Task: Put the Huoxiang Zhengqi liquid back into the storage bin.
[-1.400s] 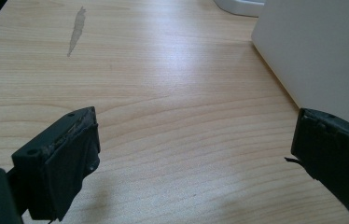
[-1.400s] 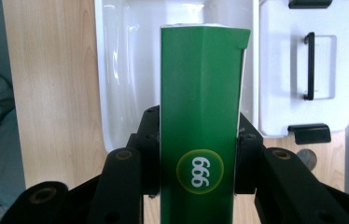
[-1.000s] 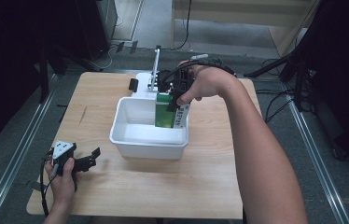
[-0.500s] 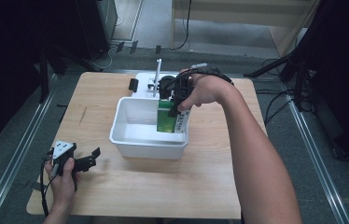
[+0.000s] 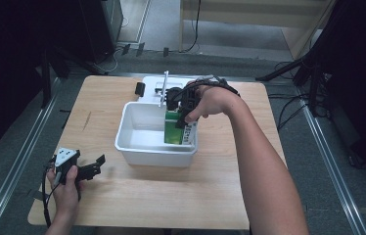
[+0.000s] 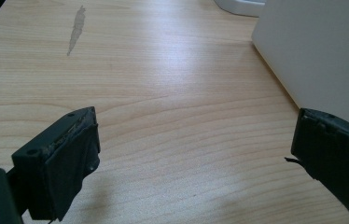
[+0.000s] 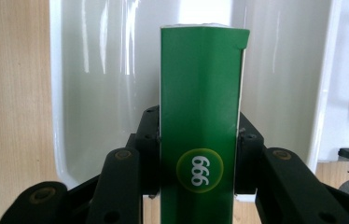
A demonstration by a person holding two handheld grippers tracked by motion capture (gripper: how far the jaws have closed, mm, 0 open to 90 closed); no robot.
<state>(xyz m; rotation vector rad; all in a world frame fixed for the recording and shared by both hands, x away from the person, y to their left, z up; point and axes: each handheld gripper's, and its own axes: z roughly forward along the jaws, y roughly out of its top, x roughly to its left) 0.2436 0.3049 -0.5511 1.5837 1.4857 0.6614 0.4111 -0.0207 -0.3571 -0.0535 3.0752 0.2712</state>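
- green carton (image 5: 173, 128) stands upright inside the white bin (image 5: 137, 147), at the bin's right end, close to the right wall; white side panel with dark print faces right in the high view.
- right gripper view: carton (image 7: 199, 116) fills the centre, a yellow-ringed round mark reading "999" on its green face, white bin wall (image 7: 93, 84) behind it.
- right gripper (image 5: 180, 100) comes in over the far rim of the bin, right hand (image 5: 210, 100) wrapped around it; both black jaws press the carton's two sides, pinching it.
- whether the carton's base touches the bin floor: cannot tell.
- left gripper (image 5: 93, 169) rests near the front left corner of the wooden table (image 5: 171, 196), held in the left hand (image 5: 66, 183), well apart from the carton.
- left gripper view: jaws spread wide, nothing between them, bare wood grain below; bin's outer wall (image 6: 322, 46) just beyond the right jaw.
- pale streak (image 6: 75, 29) on the tabletop farther off in that view.
- second white tray (image 5: 154, 83) behind the bin, a thin white rod (image 5: 163, 88) rising from it; small black object (image 5: 140, 88) on the table just left of that tray.
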